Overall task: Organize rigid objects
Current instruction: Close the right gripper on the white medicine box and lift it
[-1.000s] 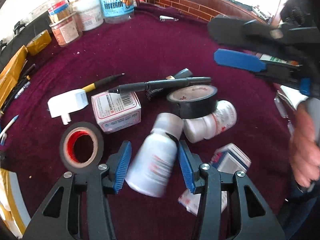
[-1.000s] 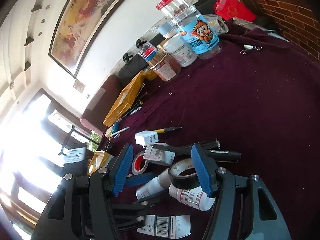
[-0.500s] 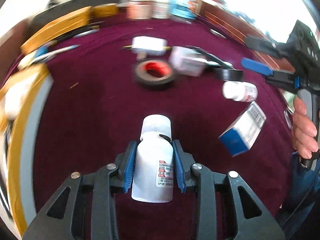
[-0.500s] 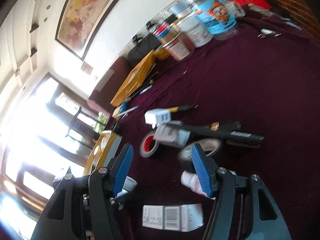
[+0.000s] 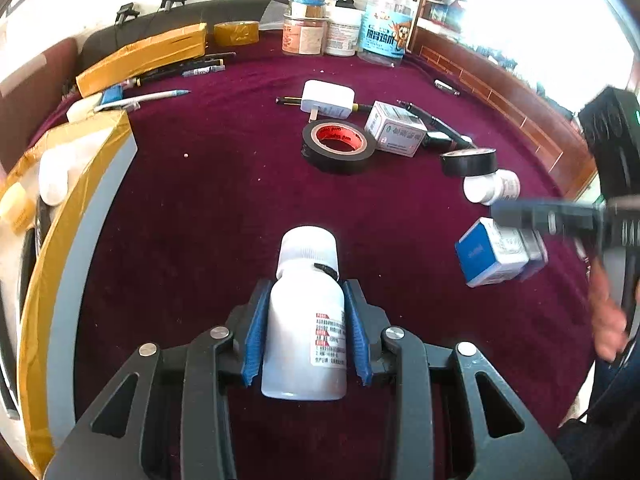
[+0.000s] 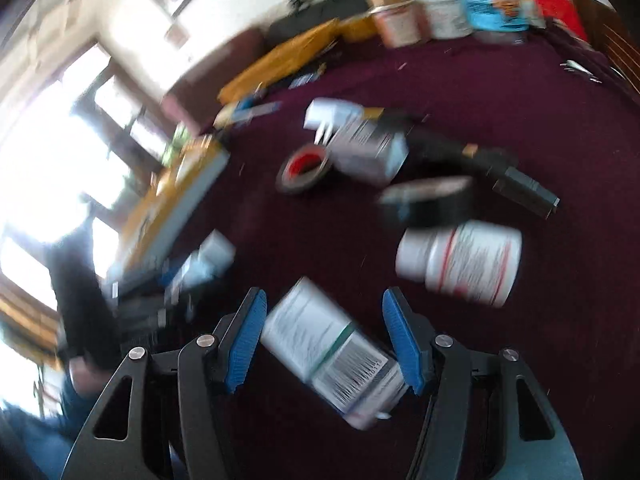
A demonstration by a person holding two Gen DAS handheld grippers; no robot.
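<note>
My left gripper is shut on a white pill bottle, cap pointing away, over the purple cloth near the front. In the right wrist view my right gripper stands open around a white printed box lying askew on the cloth. Blur hides whether the pads touch it. In the left wrist view the same blue-and-white box sits at the right under the blurred right gripper. A second white bottle lies just beyond the box.
A pile sits mid-table: red-cored black tape roll, white carton, second black tape roll, white plug adapter, markers. A yellow-taped cardboard box stands at the left. Jars line the back edge.
My left gripper shut on the white bottle and carried it out of the pile toward the near left. My right gripper swung down until the box lay between its fingers.
</note>
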